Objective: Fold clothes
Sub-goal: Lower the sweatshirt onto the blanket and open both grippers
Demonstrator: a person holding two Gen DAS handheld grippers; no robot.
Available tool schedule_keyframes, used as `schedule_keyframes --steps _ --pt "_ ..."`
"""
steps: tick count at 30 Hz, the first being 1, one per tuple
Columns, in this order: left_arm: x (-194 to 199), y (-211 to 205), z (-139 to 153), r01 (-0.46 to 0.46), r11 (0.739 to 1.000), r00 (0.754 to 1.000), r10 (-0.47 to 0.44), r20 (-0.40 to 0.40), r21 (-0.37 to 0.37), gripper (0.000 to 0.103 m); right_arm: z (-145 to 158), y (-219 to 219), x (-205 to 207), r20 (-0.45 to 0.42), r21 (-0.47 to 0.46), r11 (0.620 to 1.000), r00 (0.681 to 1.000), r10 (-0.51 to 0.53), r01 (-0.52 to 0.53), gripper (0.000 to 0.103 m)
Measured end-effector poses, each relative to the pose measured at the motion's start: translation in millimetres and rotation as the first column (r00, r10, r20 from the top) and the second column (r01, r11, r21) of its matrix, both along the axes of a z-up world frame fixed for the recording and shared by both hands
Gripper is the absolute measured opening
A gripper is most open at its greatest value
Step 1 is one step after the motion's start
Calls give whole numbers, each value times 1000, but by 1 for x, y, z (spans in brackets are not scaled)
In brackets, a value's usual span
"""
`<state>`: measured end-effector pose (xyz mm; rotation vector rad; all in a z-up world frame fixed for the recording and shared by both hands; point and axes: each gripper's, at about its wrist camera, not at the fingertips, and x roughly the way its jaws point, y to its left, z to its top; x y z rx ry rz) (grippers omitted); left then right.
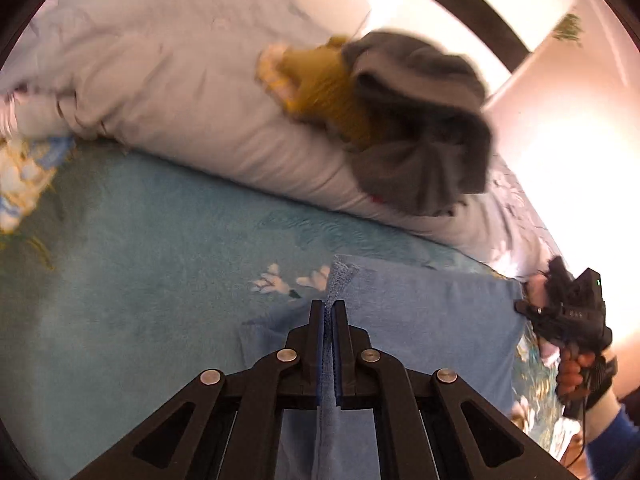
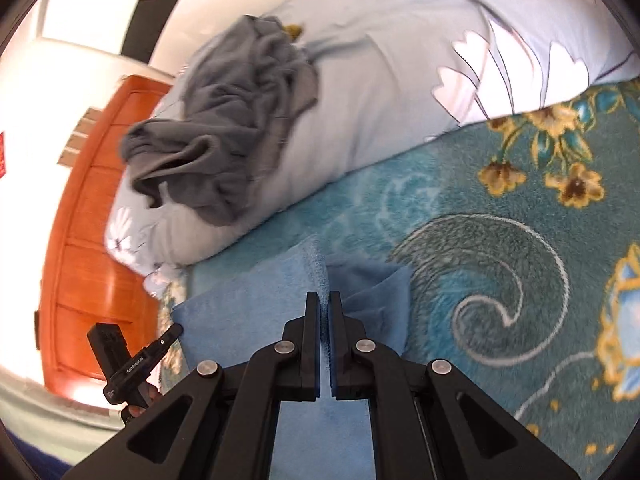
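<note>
A light blue towel point(image 1: 432, 312) lies on the teal flowered blanket point(image 1: 140, 280). My left gripper point(image 1: 329, 305) is shut on the towel's edge, a strip of cloth pinched upright between its pads. In the right wrist view the same blue towel point(image 2: 248, 312) spreads under my right gripper point(image 2: 324, 296), which is shut on another edge of it. The other gripper shows at the side of each view: the right gripper point(image 1: 524, 304), held by a hand, at the towel's far corner, and the left gripper point(image 2: 176, 330) at the lower left.
A rolled pale grey flowered duvet point(image 1: 208, 112) lies behind the towel. On it sits a heap of grey clothes point(image 1: 424, 120) with a mustard knit garment point(image 1: 332, 92). An orange wooden door point(image 2: 92, 240) stands beyond the bed's edge.
</note>
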<state>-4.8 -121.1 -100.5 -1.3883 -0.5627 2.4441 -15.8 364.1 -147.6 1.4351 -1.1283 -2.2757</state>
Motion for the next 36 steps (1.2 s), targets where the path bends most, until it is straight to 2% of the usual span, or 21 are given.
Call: schedule_keyframes --steps 7,9,11,12,14,17,18,19,20,21,23,24,26,28,31,34,36 --pt "-13 -3 -46 -74 997 987 78 144 -29 4 -35 4 -7 98 33 999 995 -27 23 3" --pt "-9 -6 -46 -90 995 985 94 147 -34 6 -34 7 -4 99 58 998 994 -45 39 3" --pt "-5 -12 -41 -111 993 983 117 139 -51 8 -30 12 -1 110 124 991 991 -71 57 3" --pt "-3 -17 -39 -135 988 979 146 141 -80 8 -28 15 1 120 169 983 989 -90 69 3" --pt "0 -27 -34 -183 973 969 203 142 -138 7 -27 24 8 134 187 979 985 -111 85 4" --pt "8 -39 -24 -227 961 956 251 150 -160 7 -26 34 24 138 127 989 986 -95 77 4" --pt "11 -39 -20 -228 963 956 249 152 -144 7 -26 34 32 137 88 993 987 -89 77 10" --pt "15 -34 -16 -219 969 959 235 157 -114 8 -26 34 40 137 47 996 987 -84 78 16" --pt "18 -29 -12 -210 974 962 222 161 -85 10 -26 34 48 136 5 997 988 -79 79 33" --pt "22 -22 -9 -195 979 965 201 166 -51 12 -26 34 56 135 -36 996 988 -74 79 41" --pt "28 4 -5 -132 991 977 124 175 36 25 -29 27 67 140 -64 995 988 -65 74 41" --pt "31 23 -5 -88 994 981 75 181 67 26 -31 23 71 155 -60 995 986 -65 75 41" --pt "38 61 -13 -4 997 978 -12 210 76 26 -39 20 78 192 -60 994 978 -75 88 41" --pt "45 97 -23 70 994 965 -87 247 79 25 -47 15 82 223 -74 993 972 -78 97 41" --pt "57 131 -38 125 989 942 -143 303 77 24 -53 4 85 250 -73 995 967 -53 73 41" --pt "68 145 -52 134 990 921 -138 364 35 23 -54 -3 86 262 -64 995 964 -54 73 29" --pt "75 149 -55 135 991 916 -128 381 8 23 -55 -5 87 269 -73 993 961 -67 90 17"
